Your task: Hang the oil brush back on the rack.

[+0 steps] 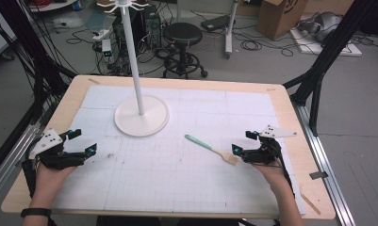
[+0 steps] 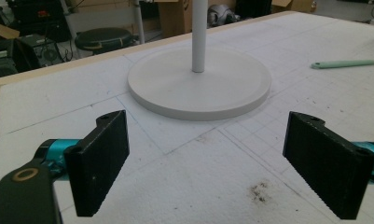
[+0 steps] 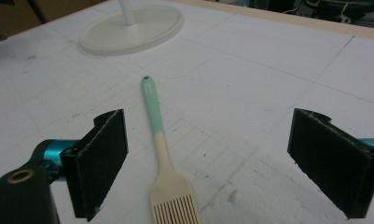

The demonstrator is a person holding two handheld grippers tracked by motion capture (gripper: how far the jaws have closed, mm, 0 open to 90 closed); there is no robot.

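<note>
1. Lab room: grey floor, loose cables, black stool point(image 1: 183, 34) at 12 o'clock behind the table, cardboard box point(image 1: 281, 16) at 1 o'clock, black frame legs on both sides.
2. Wooden table point(image 1: 299, 141) covered by a white gridded mat point(image 1: 186, 179); small dark smudge on the mat near the left gripper.
3. No containers in view; nothing holds anything.
4. White stand point(image 1: 140, 115) with round base and tall pole at about 11 o'clock from mat centre; hooks at the top, bare.
5. Spatula point(image 1: 211, 149) lies flat on the mat at 3 o'clock from centre, mint handle pointing to 10 o'clock, cream slotted head towards the right gripper.
6. Right gripper point(image 1: 241, 143) at 4 o'clock, jaws wide apart, holding nothing; spatula head sits just in front of it, between the jaw lines in the right gripper view, not touched.
7. Left gripper point(image 1: 83, 142) at 8 o'clock, jaws wide apart, empty, aimed at the stand base, well apart from it.
8. Nothing lies between the right gripper and the spatula; the stand is well clear of the spatula.
</note>
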